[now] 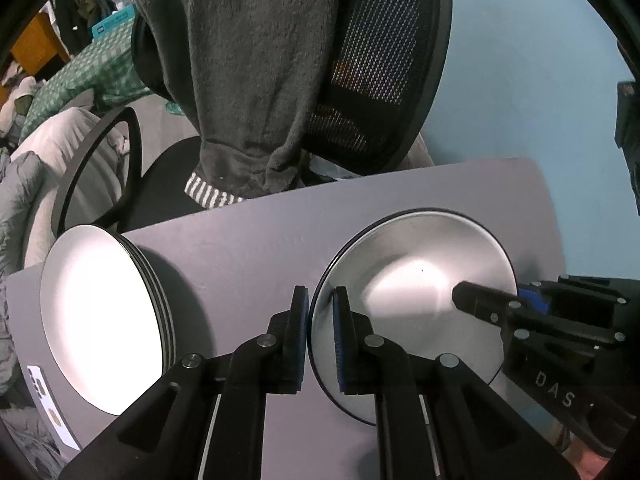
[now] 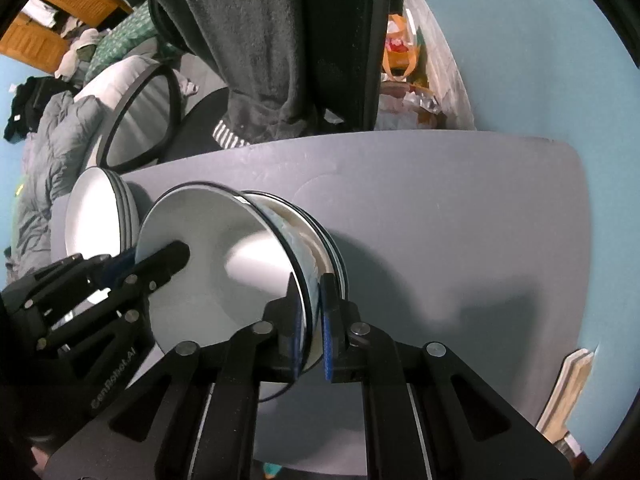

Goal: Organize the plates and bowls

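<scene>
We see both grippers, left [image 1: 320, 312] and right [image 2: 312, 300], clamped on the top bowl's [image 2: 208, 264] rim, hiding the stack below.

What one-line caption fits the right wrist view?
Both grippers, right and left, pinch opposite rims of the top bowl over a bowl stack on the grey table.

Open worktop [image 2: 440, 220] to the right of the bowl stack [image 2: 312, 248] — plenty of room there, out to the far and right edges. Left side tighter: plate stack [image 1: 104, 320] sits at the left edge, w/ a bare lane between it and the bowls. Chair [image 1: 380, 60] w/ a grey garment [image 1: 248, 72] blocks the far edge — no pass behind.
</scene>
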